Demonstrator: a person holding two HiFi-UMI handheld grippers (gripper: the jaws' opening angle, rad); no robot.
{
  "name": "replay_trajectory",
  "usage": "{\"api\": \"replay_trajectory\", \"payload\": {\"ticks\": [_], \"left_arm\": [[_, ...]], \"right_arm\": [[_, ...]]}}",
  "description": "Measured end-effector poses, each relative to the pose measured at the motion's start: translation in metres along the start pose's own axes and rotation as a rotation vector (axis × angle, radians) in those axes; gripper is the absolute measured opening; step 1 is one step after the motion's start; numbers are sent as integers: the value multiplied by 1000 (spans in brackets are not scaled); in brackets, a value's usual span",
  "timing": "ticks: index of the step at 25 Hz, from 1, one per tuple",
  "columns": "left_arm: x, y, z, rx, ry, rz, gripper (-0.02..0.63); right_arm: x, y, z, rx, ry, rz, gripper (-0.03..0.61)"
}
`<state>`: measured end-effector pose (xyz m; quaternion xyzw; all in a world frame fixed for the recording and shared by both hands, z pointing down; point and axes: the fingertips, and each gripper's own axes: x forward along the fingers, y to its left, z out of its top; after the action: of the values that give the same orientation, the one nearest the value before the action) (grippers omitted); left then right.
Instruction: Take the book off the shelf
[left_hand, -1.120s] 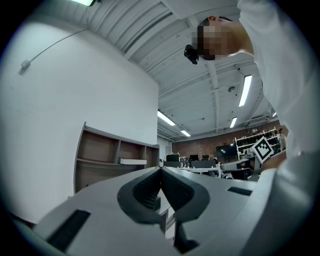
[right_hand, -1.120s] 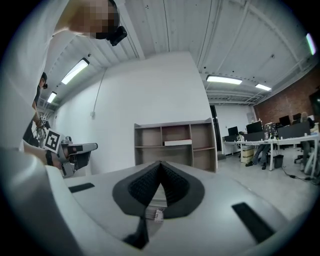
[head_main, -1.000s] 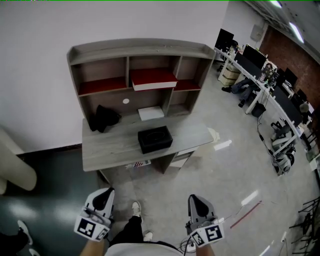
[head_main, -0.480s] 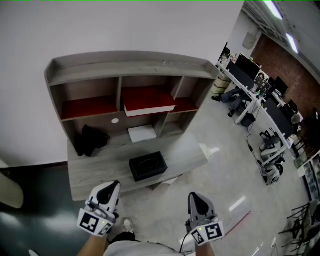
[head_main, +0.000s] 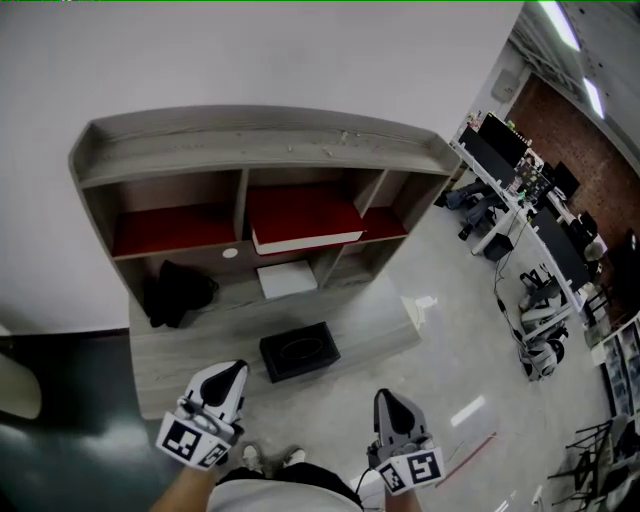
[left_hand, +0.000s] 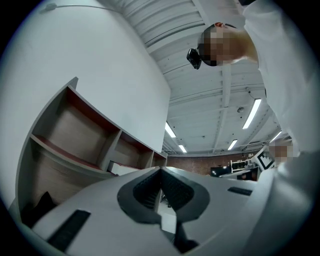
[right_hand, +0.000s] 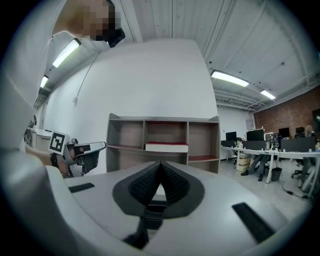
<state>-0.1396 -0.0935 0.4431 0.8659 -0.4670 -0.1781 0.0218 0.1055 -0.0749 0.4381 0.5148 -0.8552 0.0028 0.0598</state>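
We face a grey wooden shelf unit (head_main: 250, 135) that stands on a grey wooden worktop (head_main: 190, 355), with a gripper in each hand. Both are held low in front of the body, side by side and well apart, and both point toward the shelves.

The left gripper (head_main: 233, 372) is near the worktop's front edge, its nose tipped a little upward. Its own view takes in more ceiling and strip lights than furniture. Its dark ribbed jaws are pressed fully together with nothing between them.

The right gripper (head_main: 388, 398) sits just beyond the worktop's right end and is held about level, squarely facing the shelf unit. Its jaws are also closed tight and empty. The square-marked cube on each gripper faces back toward us.

The red-covered book with white page edges (head_main: 305, 225) lies flat on the red board of the upper middle compartment. Its front edge juts slightly past the shelf, and it is well apart from both grippers.

Below it, a flat white box (head_main: 287, 280) rests in the lower middle compartment. A black bundle (head_main: 178, 295) slumps in the lower left compartment. A black rectangular box (head_main: 300, 350) sits on the worktop between the shelves and the grippers. To the right, office desks with dark monitors (head_main: 520, 160) line a pale, glossy floor (head_main: 450, 340).
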Motion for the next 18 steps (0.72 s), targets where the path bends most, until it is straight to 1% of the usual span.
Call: {"api": "replay_trajectory", "payload": {"ticks": [3,6,9,13,18], "left_arm": [[13,2,-3,0,7,-3,18],[28,5,-4,4,3,14,18],[45,5,0,2,-12,34,17],[67,5,8,26,-22,44,18],[81,11,10,30,-21,75,18]], "right_arm": [[11,-11,-5,20,-1,8,23],[25,-24,-9,37,-6,31,23],[41,-39,-3,39,-20,64,23],[61,-54,8,19,-44,110,23],[80,-61,6,36,-43,152,23]]}}
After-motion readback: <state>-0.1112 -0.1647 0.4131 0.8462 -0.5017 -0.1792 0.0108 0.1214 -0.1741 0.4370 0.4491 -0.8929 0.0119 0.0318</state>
